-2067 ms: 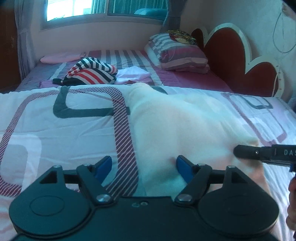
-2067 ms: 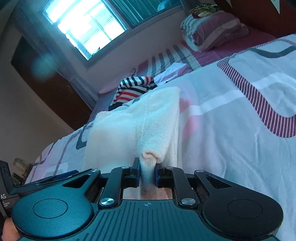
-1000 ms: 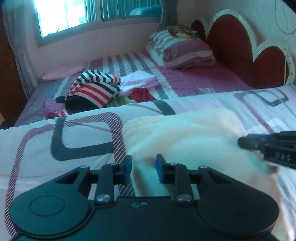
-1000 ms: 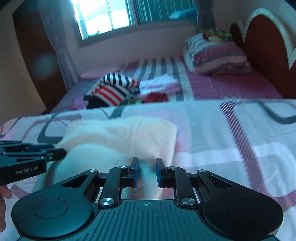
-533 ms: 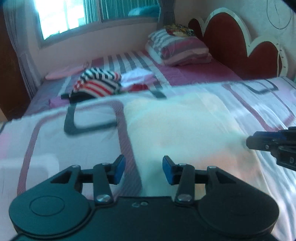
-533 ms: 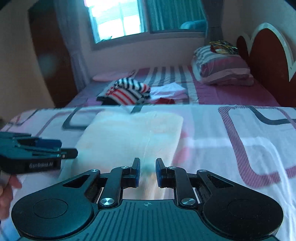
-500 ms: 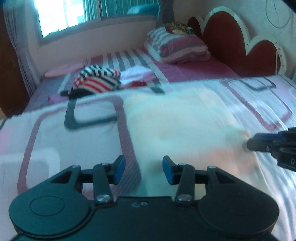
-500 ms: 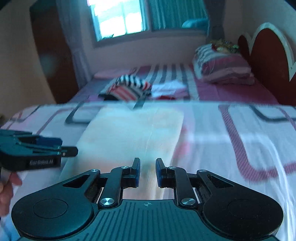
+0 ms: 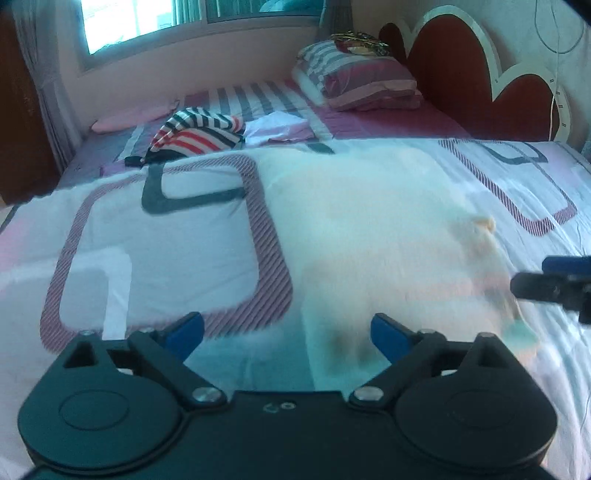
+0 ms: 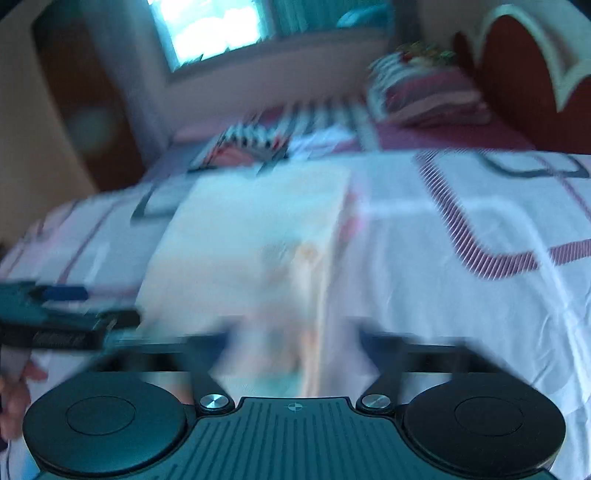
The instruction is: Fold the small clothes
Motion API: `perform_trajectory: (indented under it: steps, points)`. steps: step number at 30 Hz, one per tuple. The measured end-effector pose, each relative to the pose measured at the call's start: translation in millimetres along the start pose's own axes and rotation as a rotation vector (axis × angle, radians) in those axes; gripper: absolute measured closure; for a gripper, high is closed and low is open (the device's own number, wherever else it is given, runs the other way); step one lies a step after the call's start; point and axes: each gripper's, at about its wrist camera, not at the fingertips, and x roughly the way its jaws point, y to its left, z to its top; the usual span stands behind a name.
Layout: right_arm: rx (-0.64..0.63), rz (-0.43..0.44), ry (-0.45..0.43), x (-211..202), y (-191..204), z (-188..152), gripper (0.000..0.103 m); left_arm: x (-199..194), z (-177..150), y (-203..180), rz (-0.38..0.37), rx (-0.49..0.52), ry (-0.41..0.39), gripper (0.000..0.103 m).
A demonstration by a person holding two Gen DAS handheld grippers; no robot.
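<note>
A cream cloth [image 9: 376, 229] lies flat on the patterned bedspread [image 9: 155, 236], folded into a long rectangle; it also shows in the blurred right wrist view [image 10: 258, 236]. My left gripper [image 9: 286, 328] is open, its blue-tipped fingers wide apart over the cloth's near left corner, holding nothing. My right gripper [image 10: 291, 339] is open, fingers spread over the cloth's near right edge. Its tip shows at the right of the left wrist view [image 9: 546, 286]. The left gripper shows at the left of the right wrist view [image 10: 74, 317].
A pile of striped clothes [image 9: 199, 133] and a white garment [image 9: 277, 127] lie further up the bed. Striped pillows [image 9: 358, 79] rest against the red headboard [image 9: 461, 77]. A window [image 9: 177, 14] is in the far wall.
Both grippers have opened wide from nearly shut. The right gripper let go of the cloth fold it held earlier. The cloth now lies flat. The right view is in fast motion.
</note>
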Motion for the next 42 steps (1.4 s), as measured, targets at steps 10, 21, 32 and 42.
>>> perform_trajectory:
  steps: [10,21,32,42]
  points:
    - [0.224,0.176,0.032,47,-49,49,0.029,50,33,33,-0.195,-0.184,0.067,0.024]
    - [0.365,0.305,0.090,66,-71,38,0.029,82,37,39,-0.315,-0.287,0.097,0.023]
    - [0.299,0.314,0.087,77,-64,37,0.055,85,44,21,-0.302,-0.254,0.094,0.038]
    - [0.223,0.260,0.070,77,-50,36,0.066,80,48,14,-0.269,-0.238,0.100,0.044]
